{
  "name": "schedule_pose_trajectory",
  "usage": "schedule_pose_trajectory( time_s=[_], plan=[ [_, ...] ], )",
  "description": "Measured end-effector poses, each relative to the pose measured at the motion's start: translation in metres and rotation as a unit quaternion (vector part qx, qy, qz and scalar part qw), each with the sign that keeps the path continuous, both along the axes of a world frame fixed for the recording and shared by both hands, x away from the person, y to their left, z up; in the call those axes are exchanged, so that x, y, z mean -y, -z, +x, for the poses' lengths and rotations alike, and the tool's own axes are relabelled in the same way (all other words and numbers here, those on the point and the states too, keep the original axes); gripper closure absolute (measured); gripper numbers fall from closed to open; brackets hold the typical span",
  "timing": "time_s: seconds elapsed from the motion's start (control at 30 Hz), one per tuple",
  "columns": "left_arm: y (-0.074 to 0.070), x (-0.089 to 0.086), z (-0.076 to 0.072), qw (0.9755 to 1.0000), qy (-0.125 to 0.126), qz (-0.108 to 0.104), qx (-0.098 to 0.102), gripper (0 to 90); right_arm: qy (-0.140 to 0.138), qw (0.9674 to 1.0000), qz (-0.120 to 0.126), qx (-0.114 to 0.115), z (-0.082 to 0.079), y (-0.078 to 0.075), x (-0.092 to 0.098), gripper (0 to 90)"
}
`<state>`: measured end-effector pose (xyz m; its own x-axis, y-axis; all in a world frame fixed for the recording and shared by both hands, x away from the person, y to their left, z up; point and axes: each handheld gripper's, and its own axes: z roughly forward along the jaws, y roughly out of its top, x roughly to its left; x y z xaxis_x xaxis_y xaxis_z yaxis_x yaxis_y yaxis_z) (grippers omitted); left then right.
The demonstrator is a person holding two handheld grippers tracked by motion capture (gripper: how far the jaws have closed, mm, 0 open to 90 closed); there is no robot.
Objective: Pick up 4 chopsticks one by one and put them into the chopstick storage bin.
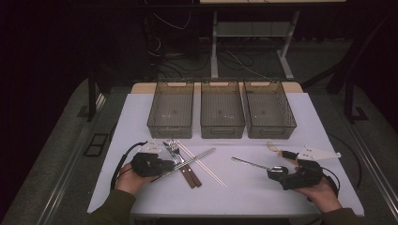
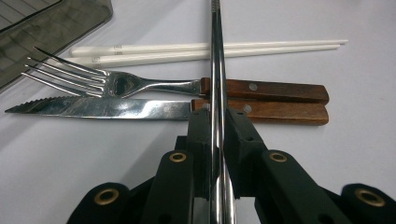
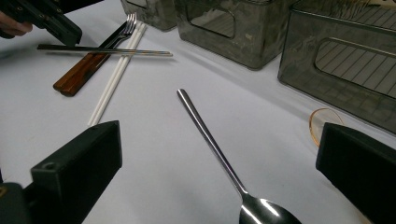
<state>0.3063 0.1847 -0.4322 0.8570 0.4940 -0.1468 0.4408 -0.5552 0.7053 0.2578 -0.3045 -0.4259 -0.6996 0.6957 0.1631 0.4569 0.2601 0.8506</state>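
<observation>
A white bench (image 1: 263, 187) carries three clear smoked-plastic bins (image 1: 222, 112) in a row along its far side, and as far as the high view shows, all three are bare inside. By the look of it the work is sorting cutlery into those bins, and it has barely begun: nothing is sorted yet. Near the person's left hand lies a small pile: a fork (image 2: 112, 83) and a serrated knife (image 2: 107, 107), both with wooden handles, lying side by side, and behind them a pair of white chopsticks (image 2: 205, 50). The left gripper (image 1: 151, 164) has its jaws clenched on a pair of metal chopsticks (image 2: 216, 70), gripped near one end; the sticks point away from the jaws and cross over the wooden handles, seemingly just above them. On the right side of the bench a metal spoon (image 3: 212, 140) lies flat, its bowl nearest the person. The right gripper (image 3: 219, 186) sits low with its jaws spread wide, one on each side of the spoon's bowl, not touching it. A small amber ring (image 3: 323, 122) lies near the right-hand bin. Still left to do, in my judgement: carry the metal chopsticks to a bin, grasp and bin the spoon, then the fork, knife and white chopsticks.
</observation>
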Motion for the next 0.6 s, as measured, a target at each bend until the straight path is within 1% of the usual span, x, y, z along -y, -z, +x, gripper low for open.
schedule_pose_trajectory(
  time_s=[0.5,0.6],
  plan=[
    [0.0012,-0.0006,0.0014,1.0000,-0.003,0.005,-0.001,79.8,0.000,1.0000,0.000,0.000,-0.0001,-0.0001,0.0001,0.6],
    [0.0016,0.0000,0.0014,1.0000,-0.003,0.002,-0.002,79.9,0.000,1.0000,0.000,0.000,-0.0001,-0.0002,0.0001,0.6]
  ],
)
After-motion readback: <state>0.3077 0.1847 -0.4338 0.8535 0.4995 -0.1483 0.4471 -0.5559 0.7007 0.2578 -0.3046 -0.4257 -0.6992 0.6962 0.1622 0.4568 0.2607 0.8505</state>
